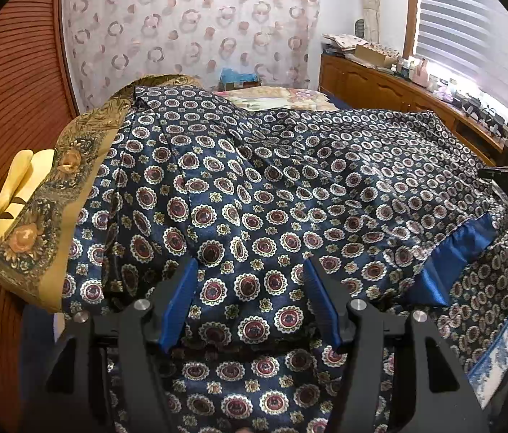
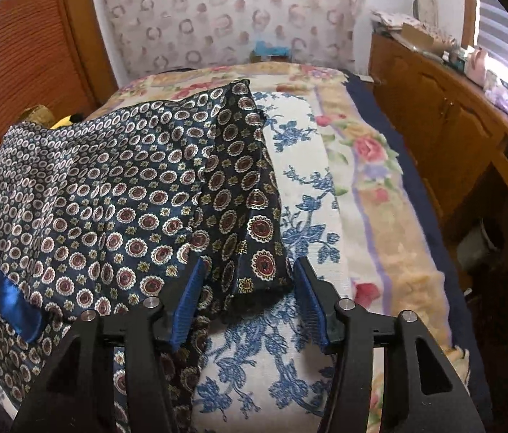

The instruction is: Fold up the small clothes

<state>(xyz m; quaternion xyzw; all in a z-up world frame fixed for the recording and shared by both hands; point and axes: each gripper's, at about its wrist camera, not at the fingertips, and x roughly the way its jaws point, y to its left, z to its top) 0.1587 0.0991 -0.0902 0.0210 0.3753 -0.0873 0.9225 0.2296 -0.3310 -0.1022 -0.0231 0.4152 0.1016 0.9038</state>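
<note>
Left wrist view: left gripper [image 1: 250,270] spread wide over the navy medallion-print garment [image 1: 272,187], which lies across the bed. Right wrist view: right gripper [image 2: 248,270] also spread, straddling the garment's corner [image 2: 254,252] above the blue-floral white cover [image 2: 300,187].

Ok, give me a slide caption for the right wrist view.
Open right gripper straddling the corner of a patterned garment on a floral cushion.
</note>
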